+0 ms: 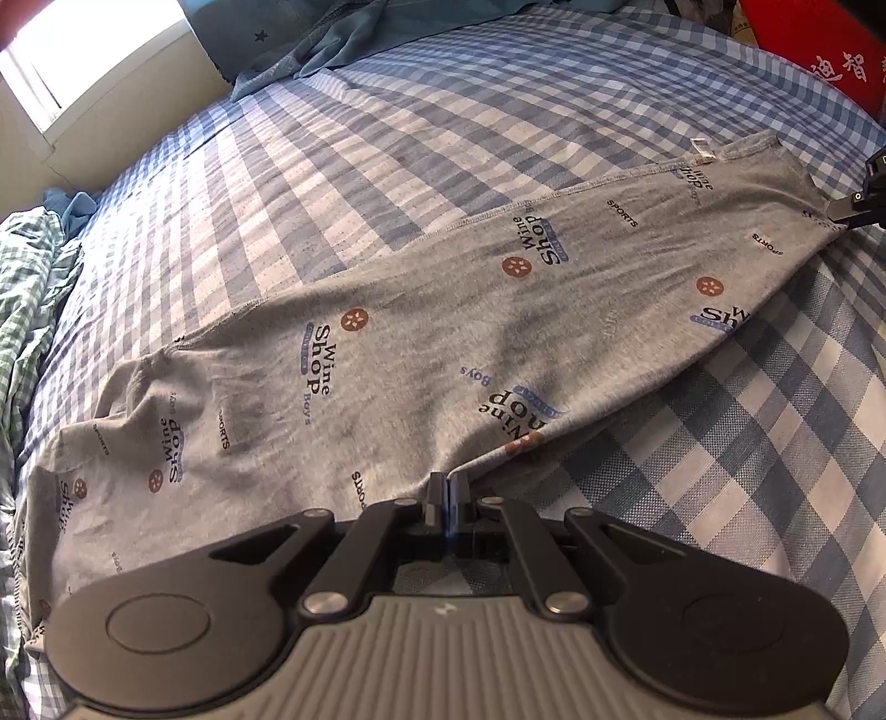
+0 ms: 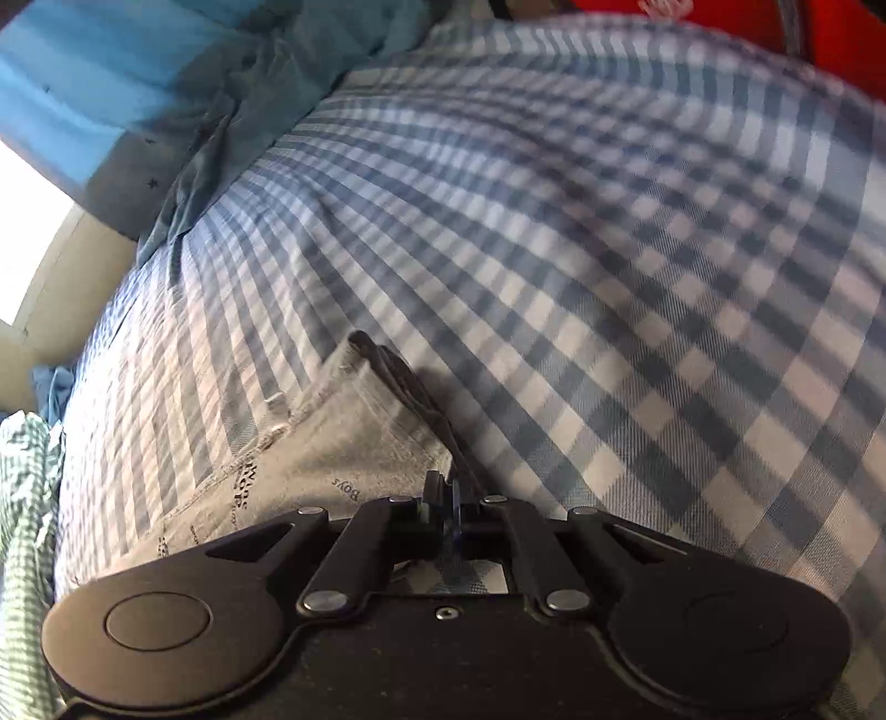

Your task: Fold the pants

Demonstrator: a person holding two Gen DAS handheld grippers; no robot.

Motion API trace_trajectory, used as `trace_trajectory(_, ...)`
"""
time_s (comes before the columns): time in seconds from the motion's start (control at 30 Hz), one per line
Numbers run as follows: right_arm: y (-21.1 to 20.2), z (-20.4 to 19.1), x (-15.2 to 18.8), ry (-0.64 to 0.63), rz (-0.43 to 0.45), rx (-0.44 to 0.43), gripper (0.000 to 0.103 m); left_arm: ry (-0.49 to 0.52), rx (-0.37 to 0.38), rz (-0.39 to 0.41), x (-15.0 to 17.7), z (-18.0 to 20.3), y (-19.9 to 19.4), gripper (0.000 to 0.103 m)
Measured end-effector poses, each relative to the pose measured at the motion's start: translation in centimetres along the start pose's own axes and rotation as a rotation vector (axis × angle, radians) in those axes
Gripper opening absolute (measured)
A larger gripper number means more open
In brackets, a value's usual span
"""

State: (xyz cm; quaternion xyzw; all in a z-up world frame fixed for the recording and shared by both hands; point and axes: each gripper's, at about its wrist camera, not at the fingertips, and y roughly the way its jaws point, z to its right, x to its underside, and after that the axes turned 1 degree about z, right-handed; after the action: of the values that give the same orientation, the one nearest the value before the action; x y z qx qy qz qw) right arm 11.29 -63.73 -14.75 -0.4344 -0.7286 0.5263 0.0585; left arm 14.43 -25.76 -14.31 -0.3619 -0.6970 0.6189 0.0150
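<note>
- Closest to us, our left gripper [image 1: 448, 487] has its jaws pinched together on the near edge of the grey printed pants [image 1: 421, 343], roughly midway along the long side, where the cloth puckers into the fingers.
- Our right gripper [image 2: 446, 487] is likewise clamped tight on cloth at the pants' right end; in the left wrist view its tip shows at the far right corner of the garment.
- Between the two grips the near edge hangs slightly lifted off the checked bedsheet [image 1: 387, 138], while the rest of the pants lies flat and diagonal across the bed, its left end reaching the mattress edge.
- Risk, as we judge it: both pinches sit right at the hem, so a sharp pull could slip the thin fabric out, or catch only one layer and let the fold open.
- If our hands lift unevenly, the edge may twist and land crooked.
- Further back, a rumpled blue blanket [image 1: 332, 39] lies well clear at the head of the bed.
</note>
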Motion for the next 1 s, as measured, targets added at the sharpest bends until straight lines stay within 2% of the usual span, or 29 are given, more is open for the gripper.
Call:
trace_trajectory(0.03, -0.1, -0.2, -0.1, -0.017, 0.004, 0.004, 0.008, -0.012, 0.006, 0.0, 0.0, -0.2, -0.1, 0.001)
trace_trajectory(0.1, -0.8, -1.2, -0.6, -0.088, 0.031, 0.023, 0.025, -0.067, 0.028, -0.005, -0.1, -0.7, -0.3, 0.009)
trace_trajectory(0.13, -0.9, -1.5, -0.8, -0.111, 0.041, 0.016, 0.029, -0.1, 0.039, -0.007, 0.0, -1.1, -0.4, 0.014)
trace_trajectory(0.17, -0.9, -1.7, -1.1, -0.114, 0.04, -0.015, 0.042, -0.13, 0.045, -0.011, 0.0, -1.4, -0.6, 0.025)
trace_trajectory(0.2, -0.7, -1.9, -1.7, -0.13, 0.04, -0.023, 0.057, -0.168, 0.047, -0.014, 0.1, -1.8, -0.8, 0.031)
trace_trajectory(0.23, -0.3, -2.1, -2.1, -0.138, 0.031, -0.035, 0.063, -0.202, 0.046, -0.014, 0.2, -2.2, -1.0, 0.04)
trace_trajectory(0.27, 0.3, -2.3, -2.7, -0.157, 0.019, -0.044, 0.067, -0.233, 0.045, -0.014, 0.3, -2.5, -1.2, 0.045)
trace_trajectory(0.43, 3.7, -3.6, -4.1, -0.287, -0.069, -0.07, 0.073, -0.381, 0.027, -0.038, 1.5, -4.6, -2.0, 0.058)
trace_trajectory(0.47, 4.0, -3.8, -4.1, -0.308, -0.071, -0.072, 0.073, -0.409, 0.02, -0.042, 1.8, -5.1, -2.2, 0.062)
trace_trajectory(0.53, 4.3, -4.4, -4.0, -0.357, -0.071, -0.064, 0.062, -0.465, 0.01, -0.051, 2.5, -6.0, -2.5, 0.066)
trace_trajectory(0.57, 4.3, -4.6, -4.0, -0.369, -0.076, -0.058, 0.036, -0.491, 0.006, -0.056, 2.7, -6.4, -2.7, 0.068)
trace_trajectory(0.6, 4.4, -4.6, -4.0, -0.37, -0.084, -0.045, 0.021, -0.513, 0.002, -0.06, 3.0, -6.7, -2.9, 0.07)
trace_trajectory(0.63, 4.4, -4.6, -4.1, -0.367, -0.086, -0.045, 0.019, -0.531, -0.003, -0.065, 3.3, -7.0, -3.1, 0.071)
trace_trajectory(0.67, 4.3, -4.5, -4.1, -0.365, -0.085, -0.055, 0.011, -0.55, -0.008, -0.071, 3.6, -7.3, -3.3, 0.072)
trace_trajectory(0.87, 2.8, -5.6, -4.4, -0.443, -0.023, 0.002, 0.008, -0.615, -0.063, -0.086, 5.4, -8.9, -4.8, 0.073)
trace_trajectory(1.0, 4.3, -5.2, -4.2, -0.433, -0.074, 0.035, 0.012, -0.682, -0.101, -0.115, 7.6, -11.2, -5.2, 0.074)
